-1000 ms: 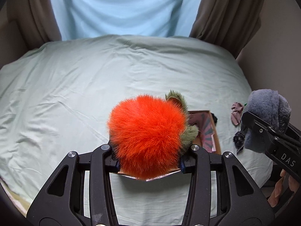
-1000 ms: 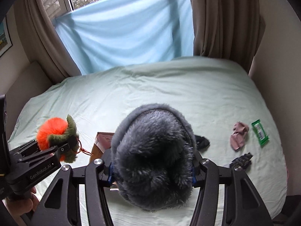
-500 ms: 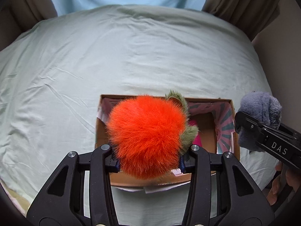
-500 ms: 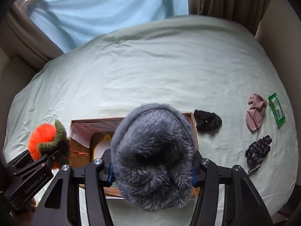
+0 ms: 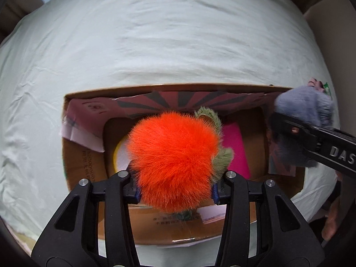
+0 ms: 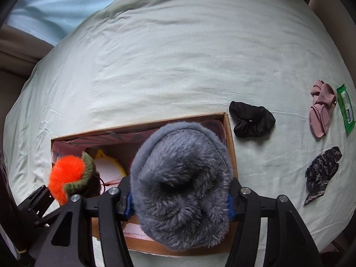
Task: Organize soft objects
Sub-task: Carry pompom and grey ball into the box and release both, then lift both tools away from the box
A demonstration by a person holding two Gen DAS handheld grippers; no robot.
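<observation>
Bright orange pom-pom (image 5: 173,160) with olive-green leaves; grey-blue fluffy plush (image 6: 182,184). Brown cardboard box (image 5: 84,160), pink inside with black rays. Pale mint bed sheet (image 6: 178,55). Black scrunchie (image 6: 251,120), dusty-pink cloth (image 6: 321,111), green packet (image 6: 346,111), black patterned cloth (image 6: 322,173).

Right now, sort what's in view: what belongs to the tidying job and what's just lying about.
In the job:
- orange pom-pom, in the left tongs
- grey fuzzy item, in the right tongs
- cardboard box
- black scrunchie, pink cloth, patterned cloth, all loose on the bed

Lying about:
- green packet
- bedsheet
</observation>
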